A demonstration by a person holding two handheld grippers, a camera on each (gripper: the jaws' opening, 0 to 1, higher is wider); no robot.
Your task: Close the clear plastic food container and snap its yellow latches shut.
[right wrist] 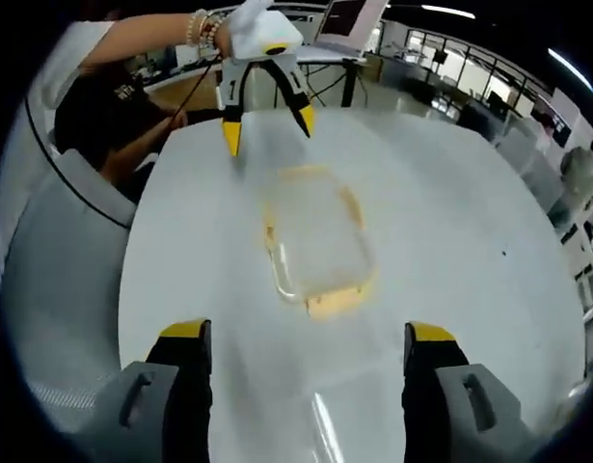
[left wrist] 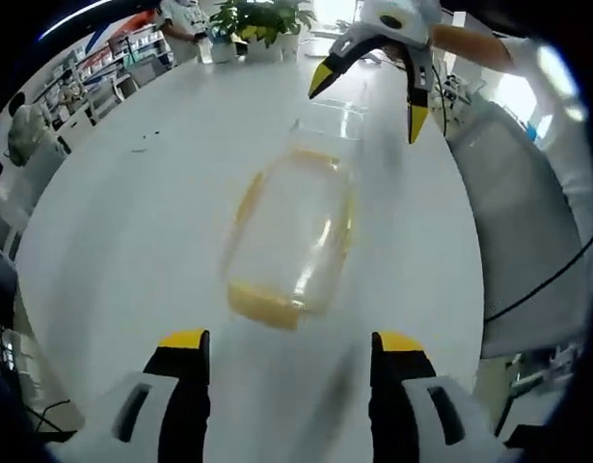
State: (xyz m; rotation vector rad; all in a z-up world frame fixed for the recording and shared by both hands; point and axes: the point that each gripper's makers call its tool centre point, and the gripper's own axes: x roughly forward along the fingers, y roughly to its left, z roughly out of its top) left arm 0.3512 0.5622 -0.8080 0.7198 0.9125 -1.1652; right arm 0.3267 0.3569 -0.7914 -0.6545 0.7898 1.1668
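Note:
The clear plastic container [left wrist: 291,231] with yellow latches lies on the white table [left wrist: 132,222], between the two grippers, and is blurred. My left gripper [left wrist: 293,352] is open, its yellow-tipped jaws just short of the container's near yellow end. Beyond the far end hovers my right gripper [left wrist: 368,106], also open. In the right gripper view the container [right wrist: 315,241] sits mid-table; the right gripper [right wrist: 308,338] stands open before it and the left gripper [right wrist: 269,130] open behind it. A faint clear piece [left wrist: 327,121] lies past the container; what it is I cannot tell.
Potted plants [left wrist: 262,21] stand at the table's far edge, with shelves [left wrist: 108,68] beyond. A grey chair [left wrist: 527,222] is beside the table. A person's arm [right wrist: 132,43] with bracelets holds the left gripper. A laptop [right wrist: 349,21] sits at the far edge.

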